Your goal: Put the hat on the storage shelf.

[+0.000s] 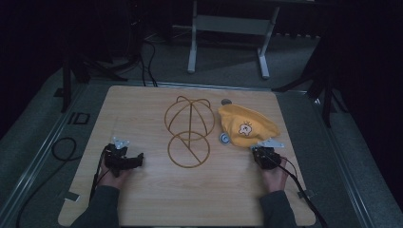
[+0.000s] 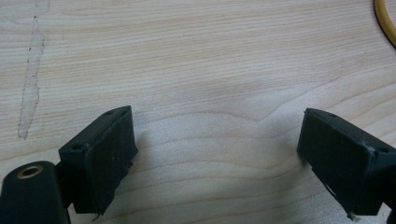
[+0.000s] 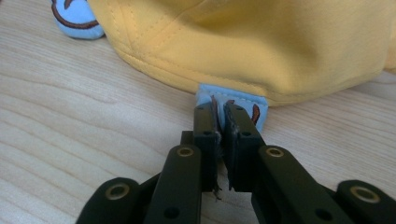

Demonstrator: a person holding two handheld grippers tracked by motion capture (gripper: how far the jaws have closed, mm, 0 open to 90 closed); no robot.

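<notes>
A yellow hat (image 1: 247, 124) with a small cartoon patch lies on the right half of the wooden table (image 1: 157, 199). In the right gripper view the hat's (image 3: 261, 42) lower hem faces me, and a light-blue tab (image 3: 250, 101) hangs from it. My right gripper (image 3: 220, 112) is shut on that tab, jaws pressed together. The high view has this right gripper (image 1: 263, 153) just below the hat's near edge. My left gripper (image 1: 128, 159) rests at the table's left, and its jaws (image 2: 215, 135) stand open over bare wood.
A golden wire hat stand (image 1: 189, 130) lies flat mid-table, its dome toward the back and a ring toward me; a bit of the stand's wire (image 2: 385, 21) shows in the left gripper view. A light-blue round piece (image 1: 224, 138) peeks out at the hat's left edge. Cables trail off both sides.
</notes>
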